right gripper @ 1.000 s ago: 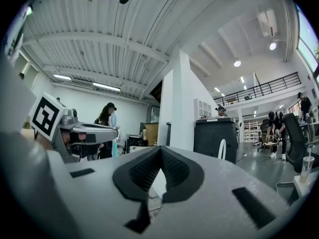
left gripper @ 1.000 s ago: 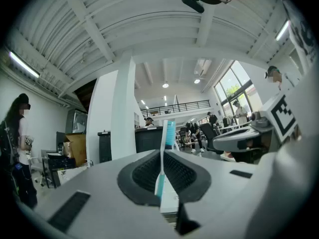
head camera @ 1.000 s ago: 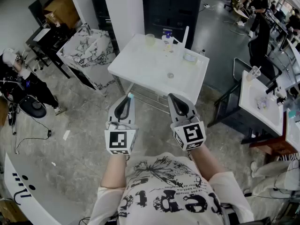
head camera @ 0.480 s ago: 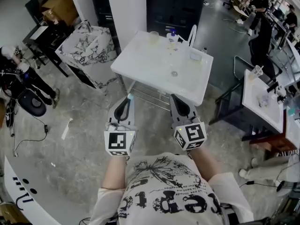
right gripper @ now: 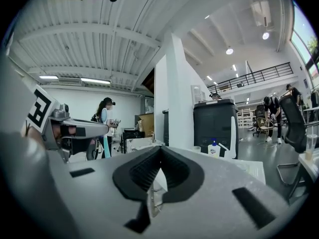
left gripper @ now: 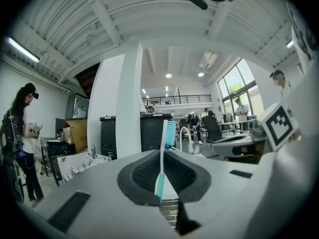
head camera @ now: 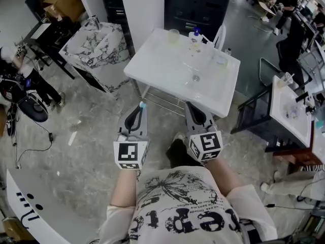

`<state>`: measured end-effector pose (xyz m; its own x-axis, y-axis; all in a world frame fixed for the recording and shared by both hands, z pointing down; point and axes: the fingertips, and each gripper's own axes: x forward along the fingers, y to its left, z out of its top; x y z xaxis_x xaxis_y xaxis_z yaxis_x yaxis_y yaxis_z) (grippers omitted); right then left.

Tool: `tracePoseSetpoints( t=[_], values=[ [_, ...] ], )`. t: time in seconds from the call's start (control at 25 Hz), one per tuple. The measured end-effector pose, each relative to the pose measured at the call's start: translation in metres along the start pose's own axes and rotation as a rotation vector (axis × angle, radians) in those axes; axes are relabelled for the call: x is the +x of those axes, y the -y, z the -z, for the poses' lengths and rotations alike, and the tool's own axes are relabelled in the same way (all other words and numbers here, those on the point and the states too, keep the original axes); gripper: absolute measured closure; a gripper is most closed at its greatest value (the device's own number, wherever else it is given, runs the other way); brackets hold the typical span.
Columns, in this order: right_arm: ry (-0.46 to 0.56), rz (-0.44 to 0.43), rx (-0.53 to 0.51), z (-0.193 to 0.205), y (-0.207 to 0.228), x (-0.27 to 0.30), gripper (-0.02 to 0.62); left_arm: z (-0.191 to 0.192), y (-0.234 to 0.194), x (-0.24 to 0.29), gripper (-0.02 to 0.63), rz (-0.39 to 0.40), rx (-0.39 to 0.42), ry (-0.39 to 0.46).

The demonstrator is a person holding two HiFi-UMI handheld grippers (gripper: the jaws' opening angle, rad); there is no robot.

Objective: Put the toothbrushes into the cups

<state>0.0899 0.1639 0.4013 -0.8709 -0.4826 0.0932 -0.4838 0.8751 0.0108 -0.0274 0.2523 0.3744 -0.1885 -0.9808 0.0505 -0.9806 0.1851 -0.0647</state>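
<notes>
In the head view my left gripper (head camera: 136, 117) is shut on a white and teal toothbrush (head camera: 142, 105) that stands upright, bristle head up. The left gripper view shows its stem (left gripper: 163, 159) pinched between the pads. My right gripper (head camera: 195, 117) is beside it, shut, with nothing seen in it. Both are held level, short of the white sink table (head camera: 162, 75). A yellowish clear cup (head camera: 174, 34) stands at its far left and another clear cup (head camera: 220, 60) at its far right.
A blue-capped bottle (head camera: 195, 36) and a white faucet (head camera: 219, 34) stand at the sink's back edge. A marble-patterned table (head camera: 99, 47) is at the left, a dark cabinet (head camera: 198, 4) behind, another white sink (head camera: 292, 111) at the right. A person (head camera: 20, 80) stands far left.
Both grippers have come closer to the sink table, which now sits lower and larger in the head view. The toothbrush stays in the left gripper; both stay shut.
</notes>
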Motion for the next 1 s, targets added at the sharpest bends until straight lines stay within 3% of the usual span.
tracePoseSetpoints(
  t=[0.24, 0.52, 1.0],
  values=[
    [-0.016, -0.029, -0.005, 0.003, 0.037, 0.073, 0.603, 0.011, -0.025, 0.066, 0.583, 0.005, 0.022, -0.019],
    [-0.008, -0.042, -0.024, -0.011, 0.111, 0.168, 0.603, -0.002, -0.043, 0.183, 0.583, 0.024, 0.035, -0.011],
    [-0.032, 0.024, -0.024, -0.009, 0.203, 0.274, 0.603, -0.002, -0.067, 0.344, 0.583, 0.124, 0.014, -0.004]
  ],
)
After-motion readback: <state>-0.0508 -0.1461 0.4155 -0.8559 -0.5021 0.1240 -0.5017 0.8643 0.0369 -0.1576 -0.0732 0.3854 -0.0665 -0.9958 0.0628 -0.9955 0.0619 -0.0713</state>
